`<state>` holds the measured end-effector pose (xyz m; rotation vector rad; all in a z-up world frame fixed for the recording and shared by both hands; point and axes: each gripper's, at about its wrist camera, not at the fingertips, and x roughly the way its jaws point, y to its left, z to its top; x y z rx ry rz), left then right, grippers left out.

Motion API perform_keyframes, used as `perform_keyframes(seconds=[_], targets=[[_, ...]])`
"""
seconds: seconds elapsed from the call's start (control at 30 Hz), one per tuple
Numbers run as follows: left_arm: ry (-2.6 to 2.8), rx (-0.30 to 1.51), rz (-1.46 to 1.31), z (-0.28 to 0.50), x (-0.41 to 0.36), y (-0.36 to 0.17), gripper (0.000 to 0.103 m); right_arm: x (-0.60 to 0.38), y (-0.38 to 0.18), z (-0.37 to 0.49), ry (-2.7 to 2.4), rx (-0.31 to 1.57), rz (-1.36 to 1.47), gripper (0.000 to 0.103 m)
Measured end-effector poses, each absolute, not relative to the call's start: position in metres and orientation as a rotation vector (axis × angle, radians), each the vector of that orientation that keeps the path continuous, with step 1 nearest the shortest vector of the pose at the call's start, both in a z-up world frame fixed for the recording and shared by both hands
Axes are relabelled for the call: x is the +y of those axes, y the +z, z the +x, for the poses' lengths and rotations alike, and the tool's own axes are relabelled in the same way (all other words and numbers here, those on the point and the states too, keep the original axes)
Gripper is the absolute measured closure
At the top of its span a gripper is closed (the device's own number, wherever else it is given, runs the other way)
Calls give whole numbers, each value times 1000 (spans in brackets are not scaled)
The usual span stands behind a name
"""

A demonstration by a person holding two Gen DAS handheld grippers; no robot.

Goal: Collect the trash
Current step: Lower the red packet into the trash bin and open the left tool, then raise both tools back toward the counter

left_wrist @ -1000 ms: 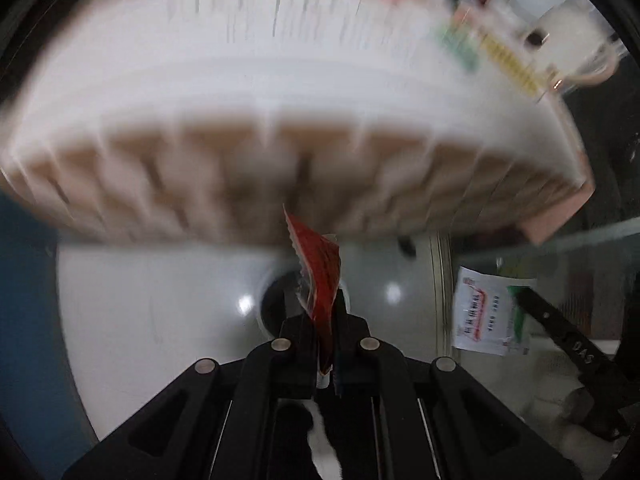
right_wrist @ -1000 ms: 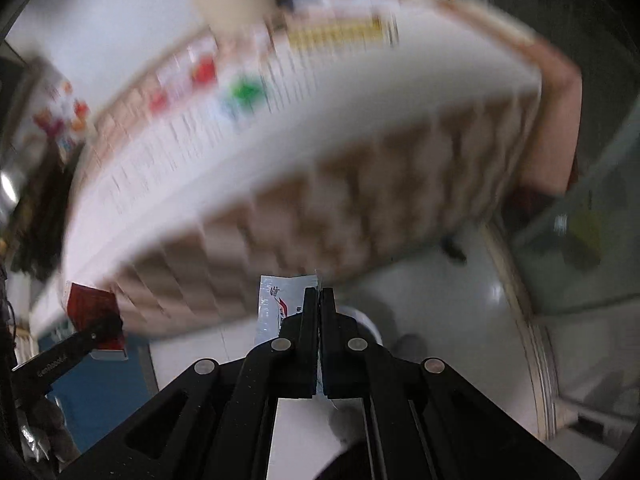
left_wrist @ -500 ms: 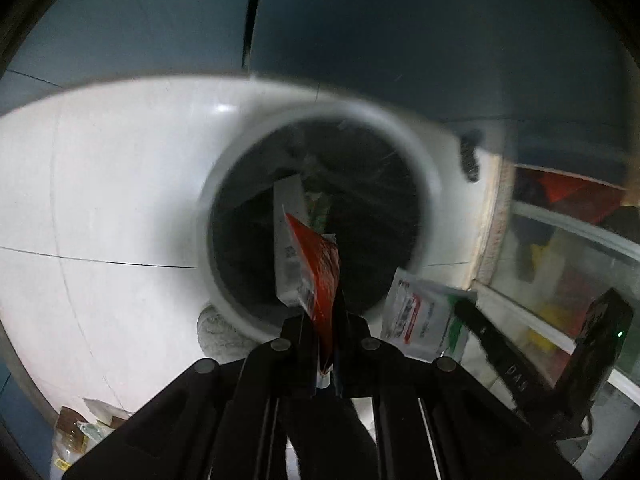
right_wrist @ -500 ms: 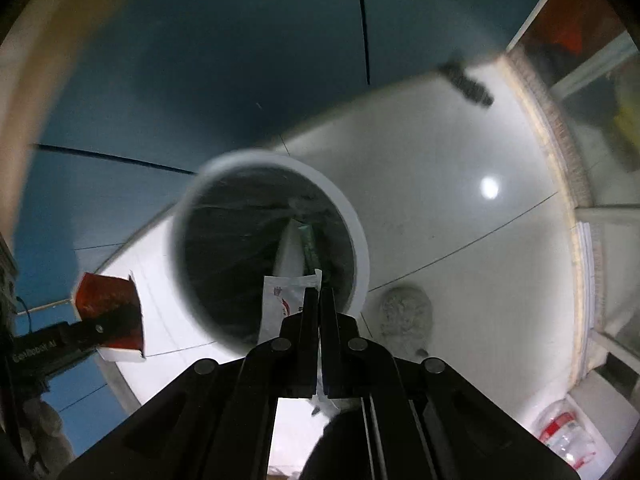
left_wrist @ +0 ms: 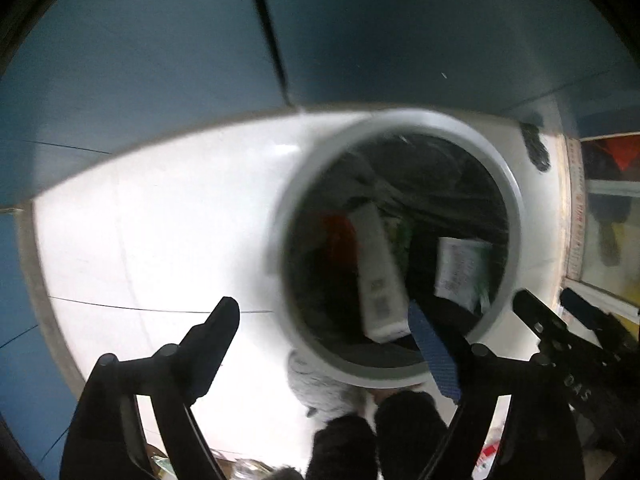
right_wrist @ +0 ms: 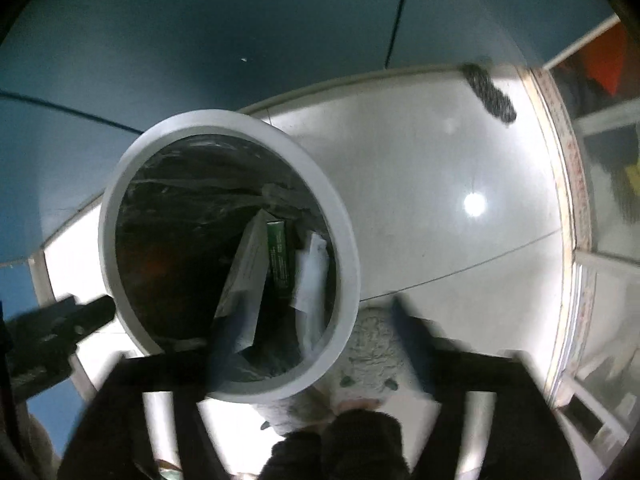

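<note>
A white-rimmed bin (left_wrist: 508, 216) with a black liner stands on the floor right under both grippers. Inside it lie a white box (left_wrist: 378, 272), a blurred red packet (left_wrist: 336, 236) and a white and green sachet (left_wrist: 460, 268). My left gripper (left_wrist: 320, 320) hangs over the bin's near-left rim, its jaws opening, with nothing between them. In the right wrist view the bin (right_wrist: 344, 240) holds the white box (right_wrist: 248, 268), a green box (right_wrist: 280, 256) and a white sachet (right_wrist: 312, 272). My right gripper (right_wrist: 316, 332) is blurred above the near rim, jaws opening and empty.
A person's grey fuzzy slipper (left_wrist: 320, 384) (right_wrist: 372, 352) rests against the bin's near side. A dark brush-like object (right_wrist: 488, 92) lies on the white tiled floor by the blue panels (left_wrist: 160, 60). A glass-fronted unit (right_wrist: 608, 200) borders the right side.
Both grippers came down from beside the table to just above the bin. Both were shut on packets, the left on the red one, the right on the white sachet; both packets now lie loose inside the bin.
</note>
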<state>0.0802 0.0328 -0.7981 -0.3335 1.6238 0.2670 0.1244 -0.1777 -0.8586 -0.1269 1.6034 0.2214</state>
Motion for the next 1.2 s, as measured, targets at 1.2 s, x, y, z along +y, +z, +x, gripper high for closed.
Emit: perform_keyframes(seconds=[1.2], targets=[[347, 1425, -411, -64, 0, -372, 0, -203, -372, 13, 324, 1359, -215, 0]])
